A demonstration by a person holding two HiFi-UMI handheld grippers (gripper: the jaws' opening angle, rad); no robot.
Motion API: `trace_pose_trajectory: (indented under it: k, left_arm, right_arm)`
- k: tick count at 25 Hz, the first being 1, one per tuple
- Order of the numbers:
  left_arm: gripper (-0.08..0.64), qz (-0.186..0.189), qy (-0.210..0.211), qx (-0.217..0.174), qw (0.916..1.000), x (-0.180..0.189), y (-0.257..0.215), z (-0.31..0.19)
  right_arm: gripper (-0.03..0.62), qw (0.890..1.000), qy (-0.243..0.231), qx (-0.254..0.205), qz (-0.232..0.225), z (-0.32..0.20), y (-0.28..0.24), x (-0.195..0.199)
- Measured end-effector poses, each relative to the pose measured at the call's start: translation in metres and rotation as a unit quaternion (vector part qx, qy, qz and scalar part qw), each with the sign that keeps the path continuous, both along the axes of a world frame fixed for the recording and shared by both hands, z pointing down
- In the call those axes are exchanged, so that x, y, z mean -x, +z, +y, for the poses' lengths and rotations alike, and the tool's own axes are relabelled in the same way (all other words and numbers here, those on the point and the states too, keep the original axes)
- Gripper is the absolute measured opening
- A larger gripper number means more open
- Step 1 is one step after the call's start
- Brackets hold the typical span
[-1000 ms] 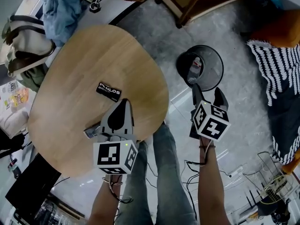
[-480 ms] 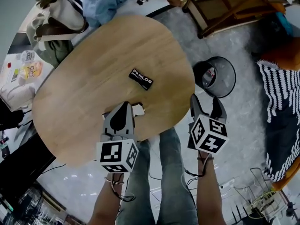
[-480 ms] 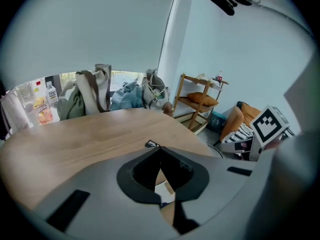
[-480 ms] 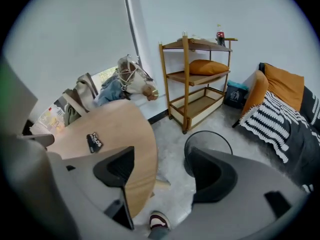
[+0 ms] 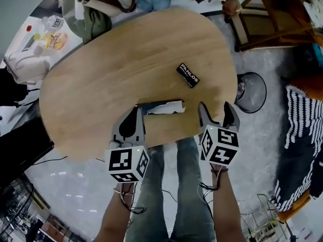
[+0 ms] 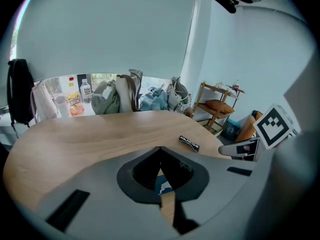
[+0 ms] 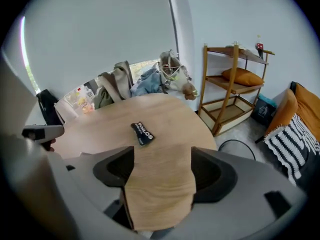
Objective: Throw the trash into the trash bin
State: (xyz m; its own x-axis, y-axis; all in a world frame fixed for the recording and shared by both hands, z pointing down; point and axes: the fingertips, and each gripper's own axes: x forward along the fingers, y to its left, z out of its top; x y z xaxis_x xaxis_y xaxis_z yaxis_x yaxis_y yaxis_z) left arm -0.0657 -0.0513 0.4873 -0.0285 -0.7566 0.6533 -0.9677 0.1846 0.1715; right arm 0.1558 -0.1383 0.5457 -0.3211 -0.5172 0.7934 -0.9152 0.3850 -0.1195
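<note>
Trash bin (image 5: 256, 96) stands on the floor past the right-hand edge of the wooden tabletop (image 5: 116, 59), partly tucked under its rim in the head view. The right gripper view shows only a dark arc of the bin's rim (image 7: 235, 142) beyond the table edge.

On the tabletop, the head view shows a torn wrapper (image 5: 164, 108) near the near edge, stretching rightward from the tip of the left gripper (image 5: 137, 110). Only the left gripper view reveals what happens there. The two jaws are closed together at the tips, with a blue-and-white scrap of the wrapper (image 6: 163, 186) caught in the slit just behind them.

A black packet (image 5: 189, 75) lies flat farther in, apart from both grippers. It appears in the left gripper view (image 6: 189, 143) and, more clearly, in the right gripper view (image 7: 142, 133), straight ahead of the jaws.

The right gripper (image 5: 215, 110) hovers over the near edge of the tabletop, to the right of the wrapper and between it and the bin. Its own view (image 7: 160, 166) shows the jaws spread wide with only bare wood between them.

The right gripper view also shows a wooden shelf (image 7: 232, 84) with an orange cushion beside the tabletop. The head view catches only the shelf's frame at the top right.
</note>
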Motion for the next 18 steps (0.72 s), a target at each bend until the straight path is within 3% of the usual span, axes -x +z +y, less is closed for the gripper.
trace_pose_trajectory:
  k: [8,18]
  left_arm:
    - [0.018,0.004,-0.060,0.000,0.9982,0.043,0.000,0.042]
    - [0.018,0.008,-0.138,0.004,0.9904,0.080,0.008,0.094]
  right_arm:
    - [0.360,0.990,-0.143,-0.004,0.019,0.035,-0.003,0.076]
    - [0.360,0.954,-0.297,-0.002,0.040,0.073,0.002,0.137]
